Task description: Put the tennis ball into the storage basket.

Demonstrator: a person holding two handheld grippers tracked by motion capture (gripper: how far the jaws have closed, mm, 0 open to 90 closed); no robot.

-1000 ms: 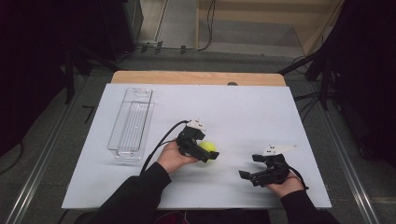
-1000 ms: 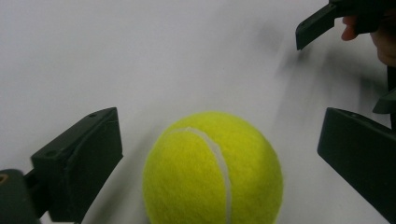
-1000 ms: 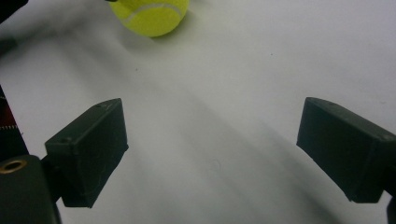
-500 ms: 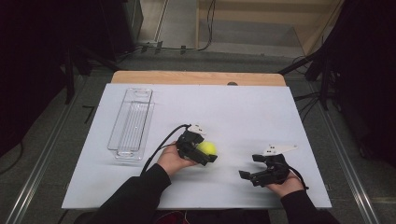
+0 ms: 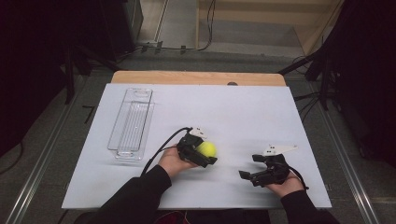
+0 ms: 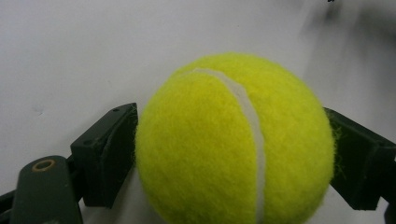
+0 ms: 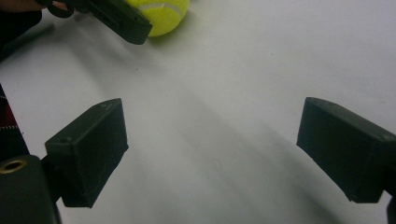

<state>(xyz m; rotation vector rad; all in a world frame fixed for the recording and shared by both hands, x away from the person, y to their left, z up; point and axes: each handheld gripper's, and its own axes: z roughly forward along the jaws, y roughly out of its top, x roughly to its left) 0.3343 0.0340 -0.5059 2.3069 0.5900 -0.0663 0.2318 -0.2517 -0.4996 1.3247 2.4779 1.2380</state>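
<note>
Left gripper (image 5: 201, 154) fingers clenched on tennis ball (image 5: 206, 149) — right gripper (image 5: 256, 168) fingers released, spread over table (image 5: 243, 112)

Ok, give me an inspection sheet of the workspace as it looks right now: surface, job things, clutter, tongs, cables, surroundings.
Surface: white board on a wooden table, its far edge showing.
Job's things: yellow tennis ball near the middle front; clear plastic tray at left, looks empty.
Clutter: nothing seen.
Tongs: left tongs shut on the tennis ball, one jaw on each side of it; right tongs open, holding nothing, just above the board at front right.
Cables: black cable trails from the left tongs across the board.
Surroundings: dark room, grey floor, metal rails, loose cables behind the table.
</note>
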